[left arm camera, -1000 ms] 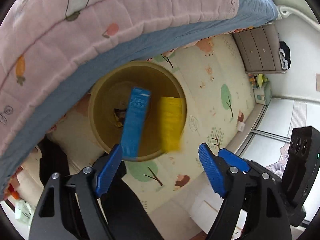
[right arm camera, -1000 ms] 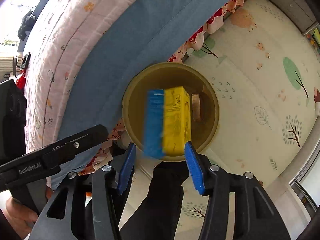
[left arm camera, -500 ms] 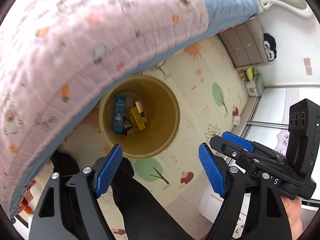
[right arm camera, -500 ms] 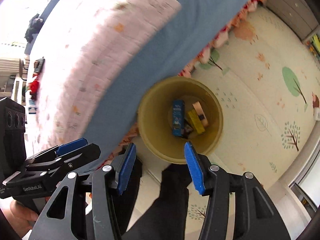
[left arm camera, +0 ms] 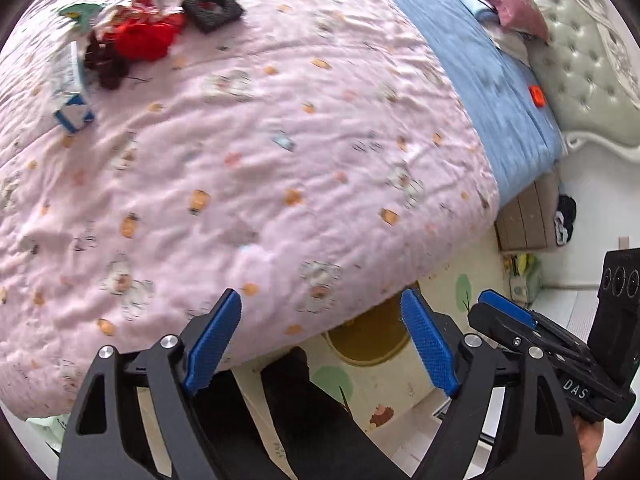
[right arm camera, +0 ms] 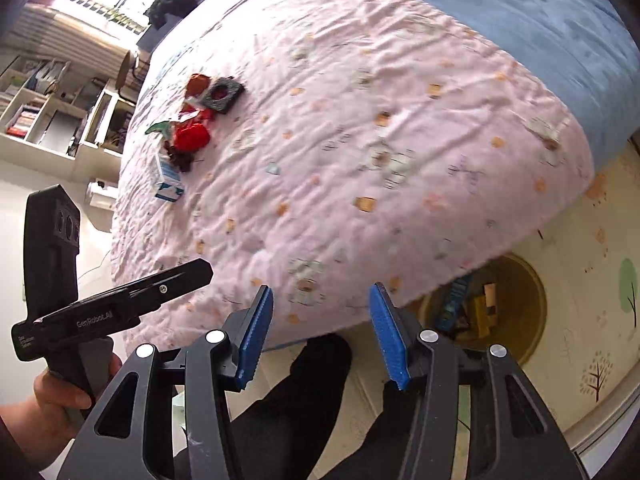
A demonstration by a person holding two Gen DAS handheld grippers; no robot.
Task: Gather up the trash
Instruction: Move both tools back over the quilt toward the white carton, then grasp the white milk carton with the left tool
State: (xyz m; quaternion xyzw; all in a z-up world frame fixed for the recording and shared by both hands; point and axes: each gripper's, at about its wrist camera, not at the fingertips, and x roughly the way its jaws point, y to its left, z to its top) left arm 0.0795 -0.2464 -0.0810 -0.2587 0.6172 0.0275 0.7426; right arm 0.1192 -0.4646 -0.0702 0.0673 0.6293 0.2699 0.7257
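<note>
A yellow bin (right arm camera: 520, 312) stands on the floor at the bed's foot, with a blue box (right arm camera: 452, 304) and a yellow box (right arm camera: 480, 314) inside; in the left wrist view the bin (left arm camera: 368, 340) is half hidden by the quilt. A pile of trash lies far off on the pink quilt: a red wrapper (left arm camera: 140, 40), a dark square piece (left arm camera: 212, 10) and a white-blue carton (left arm camera: 72, 112); the right wrist view shows the same wrapper (right arm camera: 192, 136) and carton (right arm camera: 168, 178). My left gripper (left arm camera: 324, 344) is empty, its jaws opening. My right gripper (right arm camera: 320, 332) stands open and empty.
The pink quilt (left arm camera: 260, 140) covers the bed, with a blue blanket (left arm camera: 480, 72) and a padded headboard (left arm camera: 592, 60) beyond. A patterned play mat (right arm camera: 592, 344) covers the floor. The person's dark legs (right arm camera: 288, 408) stand below the grippers. Shelves (right arm camera: 52, 100) line the far wall.
The blue and yellow boxes dropped from the grippers into the bin. Both grippers then rose and swung from above the bin toward the quilt, bringing the trash pile into view.
</note>
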